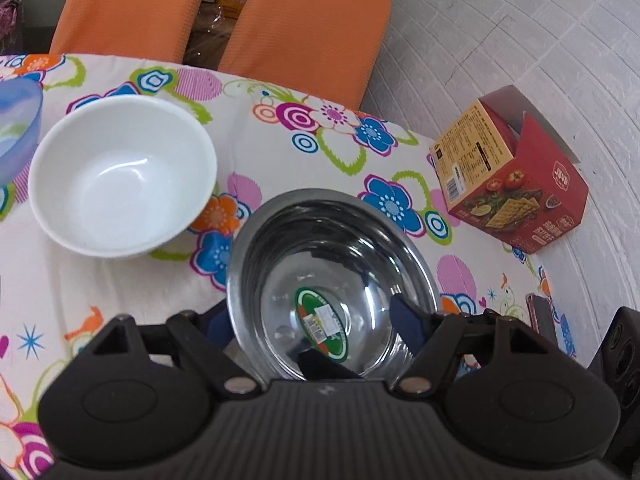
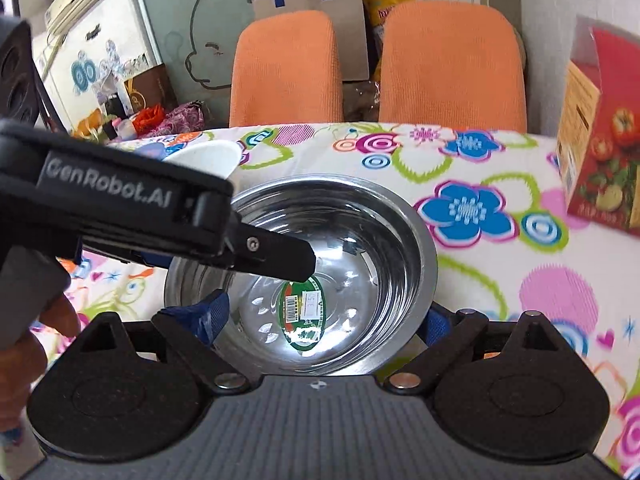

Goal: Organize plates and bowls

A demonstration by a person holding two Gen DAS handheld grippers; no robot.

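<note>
Now your left hand-held gripper (image 1: 316, 324) pinches the steel bowl's (image 1: 340, 248) near rim on the tabletop (image 1: 120, 292), the right hand-held gripper (image 2: 324, 320) spread astride it, white bowl (image 1: 122, 176) just beyond-left.

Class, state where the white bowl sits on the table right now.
In the left wrist view the white bowl stands on the flowered tablecloth, left of the steel bowl and right of a blue bowl.

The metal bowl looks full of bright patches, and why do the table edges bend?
Left wrist view: the steel bowl mirrors its surroundings, with mild glare; the wall lines curve from fisheye distortion. Right wrist view: a white hotspot washes out the sticker, and the table edge bows.
</note>
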